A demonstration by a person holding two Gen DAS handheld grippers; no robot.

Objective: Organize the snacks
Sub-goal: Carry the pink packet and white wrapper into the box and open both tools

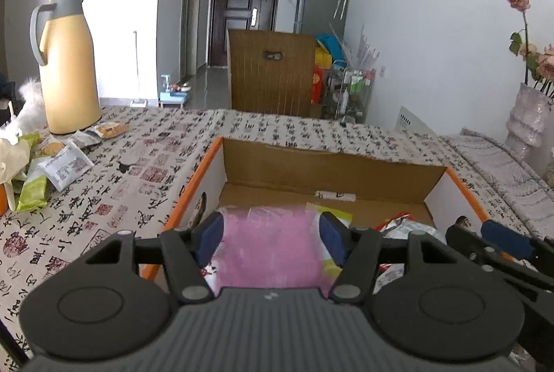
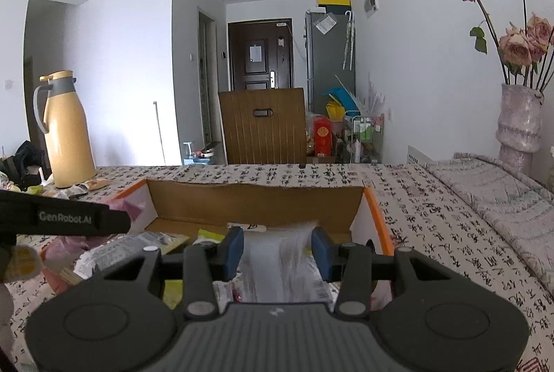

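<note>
- Stood on the table (image 1: 114,185), under a calligraphy-print cloth: an open cardboard box (image 1: 346,171) with orange edges, directly ahead of and below both grippers, long side running left to right across both views.
- Lay well off to the left beside a yellow thermos (image 1: 67,60): the loose pile of snack packets (image 1: 59,164) not yet sorted, clearly nearer the left side than the right.
- Hung over the near left part of the box: left gripper (image 1: 271,238), blue pads set apart on either side of a pink packet (image 1: 273,251); pads seemed to touch its edges, yet cannot tell whether gripped or merely straddled, as packet lay along the fingers' direction, pointing into the box.
- Hung over the near right part of the box: right gripper (image 2: 277,254), pads likewise apart around a white-and-silver packet (image 2: 280,264), lengthwise toward the far wall; hold equally unclear.
- Already rested inside, between the two: several foil packets (image 2: 114,254).
- Judged: both packets above the box interior, so release straight down; next fetch to the left.
</note>
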